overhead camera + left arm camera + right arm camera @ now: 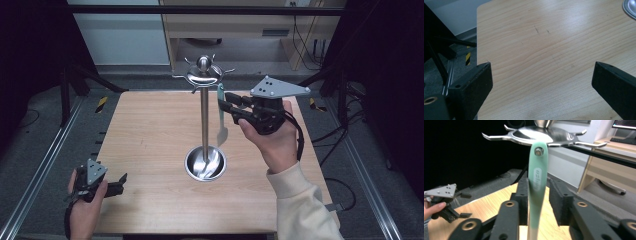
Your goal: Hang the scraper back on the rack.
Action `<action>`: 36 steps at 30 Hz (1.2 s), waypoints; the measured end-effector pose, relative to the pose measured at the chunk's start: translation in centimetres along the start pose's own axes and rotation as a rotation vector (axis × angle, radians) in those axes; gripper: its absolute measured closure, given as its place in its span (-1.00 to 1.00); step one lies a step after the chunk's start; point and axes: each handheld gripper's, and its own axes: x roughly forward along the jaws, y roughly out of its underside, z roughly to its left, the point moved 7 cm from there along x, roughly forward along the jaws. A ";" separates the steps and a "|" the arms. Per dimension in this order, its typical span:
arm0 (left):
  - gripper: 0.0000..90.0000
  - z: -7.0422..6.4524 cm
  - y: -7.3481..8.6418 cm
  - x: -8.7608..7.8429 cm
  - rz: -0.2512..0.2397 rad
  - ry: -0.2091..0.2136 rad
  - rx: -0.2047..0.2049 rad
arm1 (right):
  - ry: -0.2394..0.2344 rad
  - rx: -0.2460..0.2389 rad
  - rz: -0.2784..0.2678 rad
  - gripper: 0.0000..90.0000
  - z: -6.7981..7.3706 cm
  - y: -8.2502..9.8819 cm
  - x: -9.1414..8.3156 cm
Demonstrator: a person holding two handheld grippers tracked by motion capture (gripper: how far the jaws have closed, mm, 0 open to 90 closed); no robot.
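A: Status of the green spatula [537,182]?
B: Hung by its eye on a hook of the steel stand [204,120]. Right tongs [541,195] loose around the handle, not pressing. Left tongs [541,80] wide, empty, over the counter [150,135].
A: Remaining?
B: Probably just withdrawing.

The mint-green utensil [220,116] hangs upright from a hook arm of the steel rack [204,115], its handle hole threaded over the hook tip; the handle [537,180] is pale green with a raised oval label; the lower end turns whitish and broadens to a flat blade that hangs above the tabletop, just beside the rack's pole; the rack stands mid-table, a round dished base below, a ring of curved hooks on top.
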 end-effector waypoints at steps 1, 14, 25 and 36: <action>-0.93 0.0 0.0 0.0 -0.001 0.001 0.000 | -0.002 -0.002 0.007 0.46 -0.1 0.1 0.0; -0.94 -0.6 -0.2 0.1 0.004 0.000 0.033 | 0.185 -0.011 0.050 -0.68 -2.7 3.2 -2.9; -0.94 -0.6 0.2 0.1 0.010 0.013 0.021 | 0.269 0.030 0.047 -0.84 -5.3 6.5 -5.5; -0.95 -0.8 0.2 0.3 0.008 0.023 0.022 | 0.296 0.051 0.084 -0.83 -5.2 10.8 -7.4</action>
